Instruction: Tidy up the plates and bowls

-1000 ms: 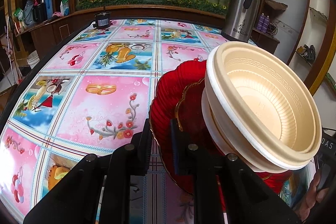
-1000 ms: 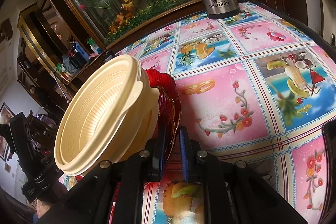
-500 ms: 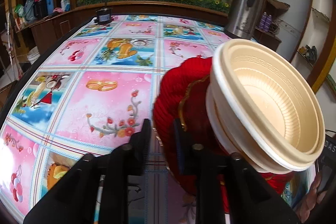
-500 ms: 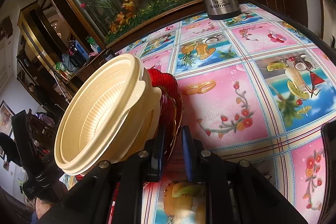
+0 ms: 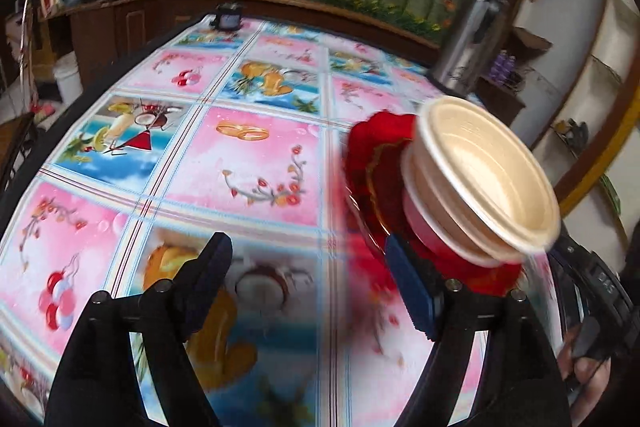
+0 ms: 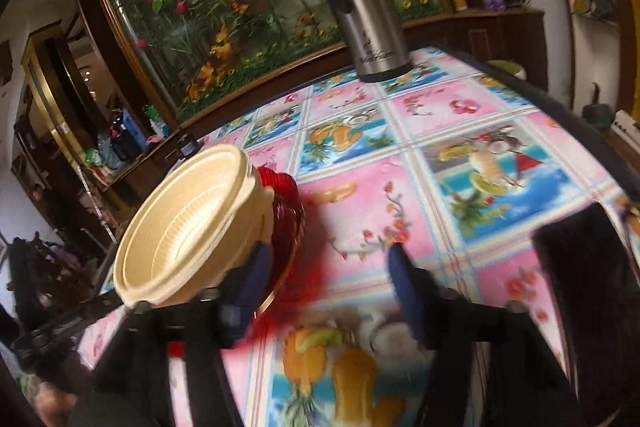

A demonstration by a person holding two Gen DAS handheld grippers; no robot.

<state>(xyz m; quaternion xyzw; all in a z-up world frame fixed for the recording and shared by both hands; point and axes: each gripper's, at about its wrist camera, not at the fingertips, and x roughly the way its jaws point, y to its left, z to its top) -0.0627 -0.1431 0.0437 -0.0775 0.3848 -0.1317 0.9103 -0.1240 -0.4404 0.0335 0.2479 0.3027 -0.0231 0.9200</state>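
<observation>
A stack of cream bowls (image 5: 484, 179) sits on red plates (image 5: 378, 163) on the patterned tablecloth. In the left wrist view the stack is to the right, beyond my right fingertip. My left gripper (image 5: 308, 267) is open and empty, pulled back from the plates. In the right wrist view the cream bowls (image 6: 188, 231) and red plates (image 6: 284, 207) are to the left, just past my left fingertip. My right gripper (image 6: 328, 275) is open and empty. Both views are motion-blurred.
A steel thermos jug (image 6: 364, 15) stands at the table's far edge; it also shows in the left wrist view (image 5: 468, 47). A small dark object (image 5: 228, 19) sits at the far left edge. A wooden planter ledge with flowers runs behind the table.
Both grippers were shut on the red plates' rim from either side. Both have opened and drawn back, leaving the stack on the table.
</observation>
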